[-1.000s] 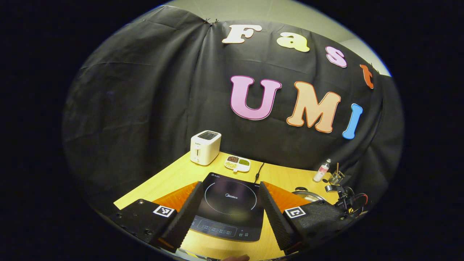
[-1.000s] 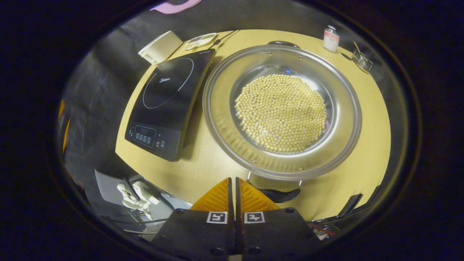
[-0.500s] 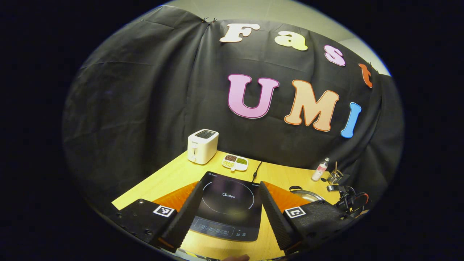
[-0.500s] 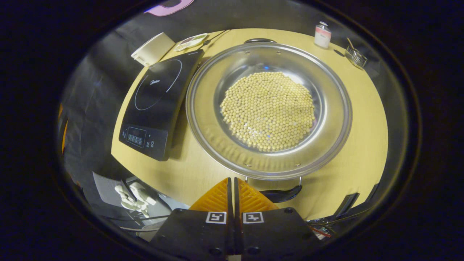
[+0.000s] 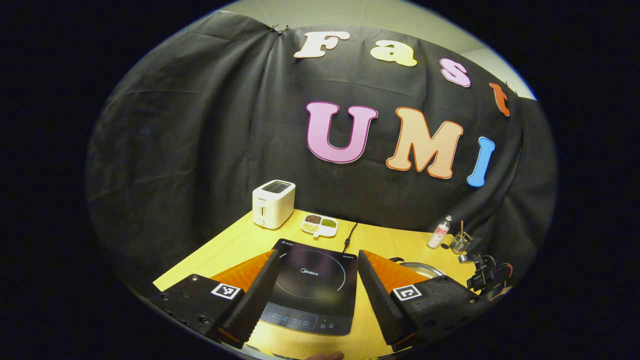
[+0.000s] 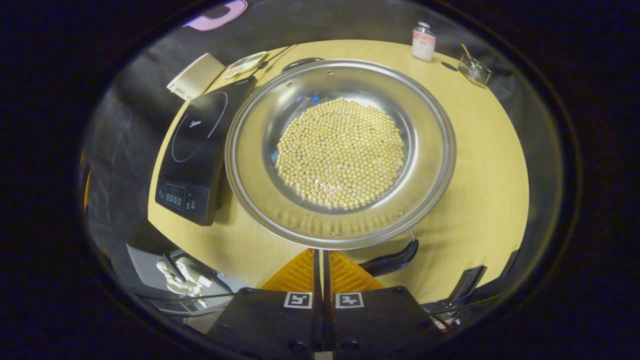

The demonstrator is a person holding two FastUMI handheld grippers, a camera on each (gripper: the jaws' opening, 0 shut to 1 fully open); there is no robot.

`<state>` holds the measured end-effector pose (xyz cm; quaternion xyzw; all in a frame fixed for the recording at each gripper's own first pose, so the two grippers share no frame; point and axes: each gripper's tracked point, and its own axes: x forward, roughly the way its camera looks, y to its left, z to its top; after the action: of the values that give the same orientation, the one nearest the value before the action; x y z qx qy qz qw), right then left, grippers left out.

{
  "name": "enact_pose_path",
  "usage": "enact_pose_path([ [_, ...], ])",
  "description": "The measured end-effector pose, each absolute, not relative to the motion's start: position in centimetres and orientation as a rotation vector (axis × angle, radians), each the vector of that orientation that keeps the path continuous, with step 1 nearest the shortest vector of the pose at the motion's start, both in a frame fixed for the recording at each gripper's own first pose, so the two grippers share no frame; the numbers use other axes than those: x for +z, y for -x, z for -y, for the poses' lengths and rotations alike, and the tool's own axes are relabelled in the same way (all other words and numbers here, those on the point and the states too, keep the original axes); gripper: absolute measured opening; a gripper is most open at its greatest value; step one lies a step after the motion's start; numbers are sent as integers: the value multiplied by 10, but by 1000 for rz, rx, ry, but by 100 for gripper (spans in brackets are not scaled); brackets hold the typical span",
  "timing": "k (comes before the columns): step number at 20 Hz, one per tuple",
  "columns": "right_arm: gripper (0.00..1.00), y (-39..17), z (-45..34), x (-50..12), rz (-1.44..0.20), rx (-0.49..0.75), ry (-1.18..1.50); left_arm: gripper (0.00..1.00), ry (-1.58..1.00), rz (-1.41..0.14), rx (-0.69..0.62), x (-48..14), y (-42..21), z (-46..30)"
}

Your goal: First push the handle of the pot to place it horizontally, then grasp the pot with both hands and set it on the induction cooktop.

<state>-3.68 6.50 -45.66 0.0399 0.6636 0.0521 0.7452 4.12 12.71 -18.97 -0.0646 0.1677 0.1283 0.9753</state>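
On wood table (image 6: 480,150) | round steel pot (image 6: 430,125) | pale beans (image 6: 340,152)

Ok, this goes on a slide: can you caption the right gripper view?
Shut right gripper at the near handle of a bean-filled steel pot beside the induction cooktop.

Both forward-facing — shared cooktop (image 5: 312,282)

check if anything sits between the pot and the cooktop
Nothing visible does. The pot sits right beside the cooktop, its rim looking to overlap the cooktop's near edge in the right gripper view. The cooktop's glass is bare; the toaster and dish sit behind it.
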Motion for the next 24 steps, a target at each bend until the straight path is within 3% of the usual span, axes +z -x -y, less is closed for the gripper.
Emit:
enact_pose_path([
  [13, 3, 20, 1, -457, -1351, 116, -102, 94, 59, -378, 247, -181, -62, -75],
  [14, 2, 17, 7, -457, -1338, 115, -106, 89, 51, -379, 248, -179, -63, -71],
  [15, 3, 13, 14, -456, -1324, 114, -110, 94, 48, -384, 249, -179, -64, -67],
  [19, 3, -2, 34, -455, -1263, 109, -131, 94, 61, -403, 259, -175, -64, -52],
  [20, 3, -3, 39, -455, -1247, 107, -133, 89, 55, -408, 265, -174, -63, -50],
  [21, 3, -7, 42, -456, -1234, 103, -135, 94, 43, -410, 270, -171, -62, -50],
  [23, 3, -12, 50, -457, -1208, 96, -139, 94, 17, -411, 274, -165, -60, -46],
  [24, 3, -16, 54, -457, -1190, 90, -149, 89, 7, -416, 271, -164, -60, -43],
])
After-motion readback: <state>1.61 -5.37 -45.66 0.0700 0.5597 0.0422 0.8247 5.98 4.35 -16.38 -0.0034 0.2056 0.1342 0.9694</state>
